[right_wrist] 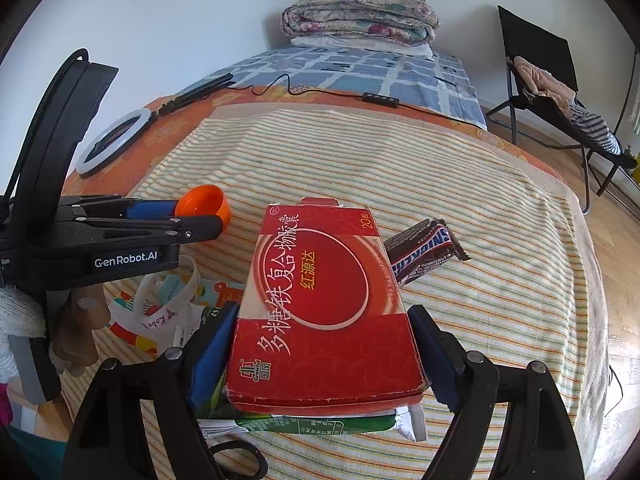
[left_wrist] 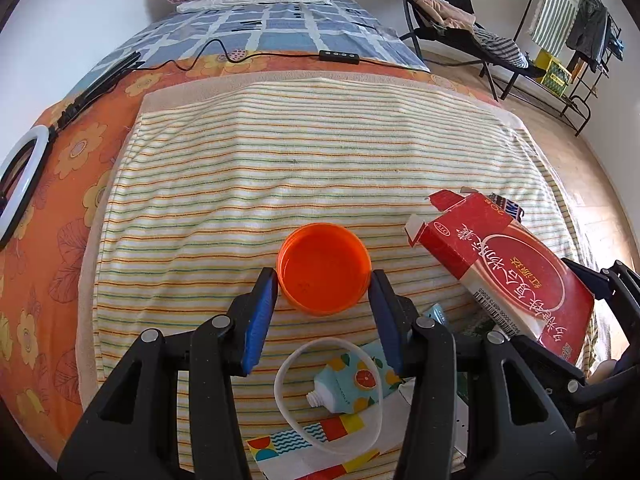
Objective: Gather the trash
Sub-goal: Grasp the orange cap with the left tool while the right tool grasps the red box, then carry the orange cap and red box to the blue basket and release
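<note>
At the far left of the bed, a white ring light (left_wrist: 16, 184) is cut off by the frame edge, lying on an orange flowered sheet (left_wrist: 76, 152). A striped terry towel (left_wrist: 280, 152) is spread over the middle of the bed.

The left tool (left_wrist: 324, 284) is seen closed partway on a round orange plastic lid (left_wrist: 323, 269), both blue pads (left_wrist: 262, 312) touching its rim; in the right wrist view the lid appears tilted and raised off the towel. Below it, a white plastic ring (left_wrist: 288, 380) and a small printed tube (left_wrist: 348, 380) with an open threaded neck are partly covered by the tool's black arms.

Further right, a flat red cardboard box (right_wrist: 320, 312) with an open end flap is held between the widely spread fingers of the right tool (right_wrist: 324, 354), whose pads are pressed to its long sides. A green and white packet (right_wrist: 304, 426) under the box is mostly hidden. A brown glossy candy bar wrapper (right_wrist: 424, 254) is half concealed behind the box, on the towel. The print on the box is blurred in the left wrist view.
</note>
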The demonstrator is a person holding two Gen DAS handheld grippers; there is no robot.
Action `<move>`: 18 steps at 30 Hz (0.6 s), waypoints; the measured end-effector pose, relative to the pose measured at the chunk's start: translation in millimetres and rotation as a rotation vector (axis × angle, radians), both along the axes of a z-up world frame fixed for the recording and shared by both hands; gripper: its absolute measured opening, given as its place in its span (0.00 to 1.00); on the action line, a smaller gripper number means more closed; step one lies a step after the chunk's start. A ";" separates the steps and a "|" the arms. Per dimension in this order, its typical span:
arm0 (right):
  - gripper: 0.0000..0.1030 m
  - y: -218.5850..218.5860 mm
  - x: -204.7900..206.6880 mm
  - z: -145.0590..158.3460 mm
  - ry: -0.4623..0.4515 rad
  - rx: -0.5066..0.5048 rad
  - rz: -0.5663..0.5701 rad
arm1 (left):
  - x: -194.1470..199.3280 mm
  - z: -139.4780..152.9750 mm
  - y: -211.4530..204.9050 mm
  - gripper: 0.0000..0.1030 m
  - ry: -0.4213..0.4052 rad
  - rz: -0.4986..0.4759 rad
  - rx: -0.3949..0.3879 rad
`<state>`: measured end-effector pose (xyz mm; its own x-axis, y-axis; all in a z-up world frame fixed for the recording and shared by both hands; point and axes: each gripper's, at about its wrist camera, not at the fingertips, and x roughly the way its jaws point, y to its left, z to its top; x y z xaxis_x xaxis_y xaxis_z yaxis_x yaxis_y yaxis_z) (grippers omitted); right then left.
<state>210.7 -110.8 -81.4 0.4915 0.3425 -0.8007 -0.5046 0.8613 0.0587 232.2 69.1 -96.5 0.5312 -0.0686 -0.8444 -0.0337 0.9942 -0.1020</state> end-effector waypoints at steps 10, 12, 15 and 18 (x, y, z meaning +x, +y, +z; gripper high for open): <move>0.82 -12.3 -21.8 30.6 -0.075 0.033 -0.003 | -27.2 35.1 -5.5 0.47 -0.069 -0.022 0.013; 0.82 -16.7 -28.8 39.3 -0.086 0.045 -0.002 | -36.1 43.5 -6.9 0.47 -0.079 -0.026 0.007; 0.82 -22.7 -41.1 53.1 -0.100 0.066 0.005 | -50.5 55.7 -7.8 0.47 -0.091 -0.027 -0.007; 0.82 -29.1 -56.9 65.5 -0.114 0.088 0.007 | -68.3 66.8 -9.4 0.47 -0.101 -0.031 -0.010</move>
